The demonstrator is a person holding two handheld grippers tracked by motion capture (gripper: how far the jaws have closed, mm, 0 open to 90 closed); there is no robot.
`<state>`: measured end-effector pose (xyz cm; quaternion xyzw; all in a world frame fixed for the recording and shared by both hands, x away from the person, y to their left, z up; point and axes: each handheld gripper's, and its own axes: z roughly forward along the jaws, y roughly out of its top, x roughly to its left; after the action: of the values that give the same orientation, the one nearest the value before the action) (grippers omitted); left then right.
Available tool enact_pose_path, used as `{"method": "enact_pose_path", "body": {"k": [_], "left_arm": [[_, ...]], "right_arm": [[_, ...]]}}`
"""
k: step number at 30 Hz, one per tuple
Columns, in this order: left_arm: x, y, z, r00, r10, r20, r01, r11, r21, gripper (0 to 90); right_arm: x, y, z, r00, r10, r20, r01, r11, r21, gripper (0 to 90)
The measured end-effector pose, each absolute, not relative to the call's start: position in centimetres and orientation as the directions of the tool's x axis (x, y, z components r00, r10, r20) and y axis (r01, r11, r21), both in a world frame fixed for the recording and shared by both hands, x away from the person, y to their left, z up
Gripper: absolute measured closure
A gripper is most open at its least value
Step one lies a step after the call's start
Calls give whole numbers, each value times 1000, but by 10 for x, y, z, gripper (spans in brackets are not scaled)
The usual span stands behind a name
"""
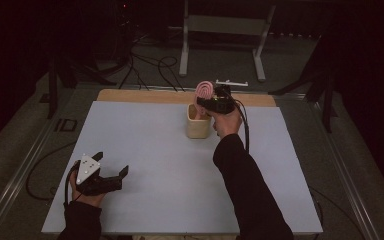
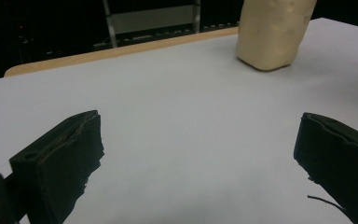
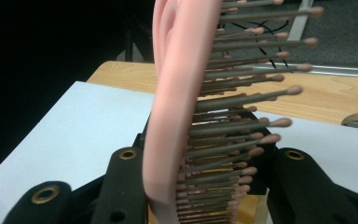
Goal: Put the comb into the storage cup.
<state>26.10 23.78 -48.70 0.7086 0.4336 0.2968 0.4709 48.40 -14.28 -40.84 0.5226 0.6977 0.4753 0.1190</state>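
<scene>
Tongs (image 3: 200, 186) in your right hand were clamped on a pink plastic hairbrush with grey, pink-tipped bristles (image 3: 177, 107), its head standing upright between the black jaws. You held that brush (image 1: 204, 90) just above the open top of a cream, squarish holder cup (image 1: 198, 121) standing toward the far middle of the white-topped desk (image 1: 145, 145). Your left tongs (image 1: 111, 166) were spread wide with nothing between them, low over the desk's near left corner, well apart from the cup (image 2: 272, 32).
</scene>
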Motion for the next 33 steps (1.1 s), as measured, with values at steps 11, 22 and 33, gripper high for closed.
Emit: {"method": "enact_pose_path", "body": {"k": [11, 22, 33], "left_arm": [[261, 238, -487, 447, 894, 13, 336, -181, 924, 17], [260, 238, -487, 446, 895, 12, 338, -181, 924, 17], [259, 240, -487, 441, 898, 11, 337, -177, 925, 17]], "right_arm": [[486, -146, -411, -415, 838, 354, 619, -26, 785, 614], [490, -151, -413, -401, 847, 350, 617, -32, 786, 610], [491, -153, -413, -395, 863, 315, 605, -14, 796, 571]]}}
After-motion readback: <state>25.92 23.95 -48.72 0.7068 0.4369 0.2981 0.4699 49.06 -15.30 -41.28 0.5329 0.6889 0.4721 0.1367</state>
